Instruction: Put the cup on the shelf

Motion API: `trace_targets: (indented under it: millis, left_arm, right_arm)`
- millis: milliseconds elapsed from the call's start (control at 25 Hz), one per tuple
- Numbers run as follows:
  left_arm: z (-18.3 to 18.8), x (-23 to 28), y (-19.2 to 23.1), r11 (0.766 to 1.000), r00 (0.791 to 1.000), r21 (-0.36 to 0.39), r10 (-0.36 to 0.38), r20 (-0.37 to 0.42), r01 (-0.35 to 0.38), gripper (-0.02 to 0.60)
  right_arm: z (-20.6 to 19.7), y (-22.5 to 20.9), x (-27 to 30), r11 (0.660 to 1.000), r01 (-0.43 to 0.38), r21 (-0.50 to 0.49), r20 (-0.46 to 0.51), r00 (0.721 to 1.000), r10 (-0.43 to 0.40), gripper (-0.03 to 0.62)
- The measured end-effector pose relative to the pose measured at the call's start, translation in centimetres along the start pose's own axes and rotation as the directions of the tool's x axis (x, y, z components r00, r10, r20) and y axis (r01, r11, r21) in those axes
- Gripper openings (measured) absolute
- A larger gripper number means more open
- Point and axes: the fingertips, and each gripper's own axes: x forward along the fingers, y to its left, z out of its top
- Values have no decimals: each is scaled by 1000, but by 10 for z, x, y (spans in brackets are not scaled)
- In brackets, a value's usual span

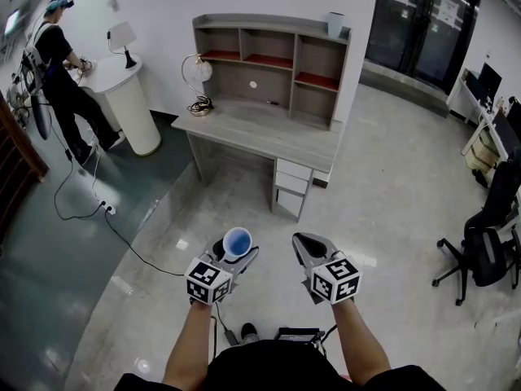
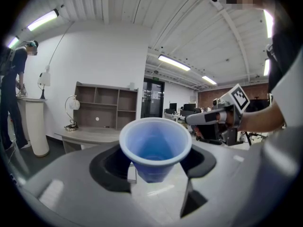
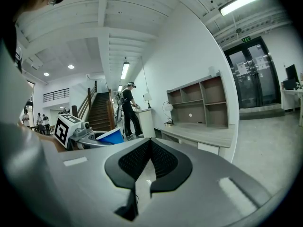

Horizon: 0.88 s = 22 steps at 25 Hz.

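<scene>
Left gripper [image 2: 154, 170] pinches the light, thin, probably crushable blue cup [image 2: 155, 145] low on its wall; right gripper [image 3: 148, 149] is closed, empty.

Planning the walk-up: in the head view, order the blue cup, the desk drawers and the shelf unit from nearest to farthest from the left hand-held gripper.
1. blue cup: gripped between the jaws of the left hand-held gripper.
2. desk drawers: ahead, under the right end of the desk.
3. shelf unit: farthest, standing at the back of the desk top.
</scene>
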Motion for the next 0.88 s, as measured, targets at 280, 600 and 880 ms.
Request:
trace_targets:
  millis: [280,600,880]
  left_arm:
    - [-1,5,-9,1000,1000,6,-2,-6,2,293]
    - [-3,14,-23,1000,1000,-2,16,-12,-17,293]
    - [-2,21,-38,999,999,-4,36,-3,-36,293]
  right_arm:
    - [-6,-6,-8,1000,0,16,-2,1000,0,12]
    - [-11,-21,-21,999,-10,34,-2,1000,10,12]
    - [-16,-36,-34,999,-31,43,1,1000,31,12]
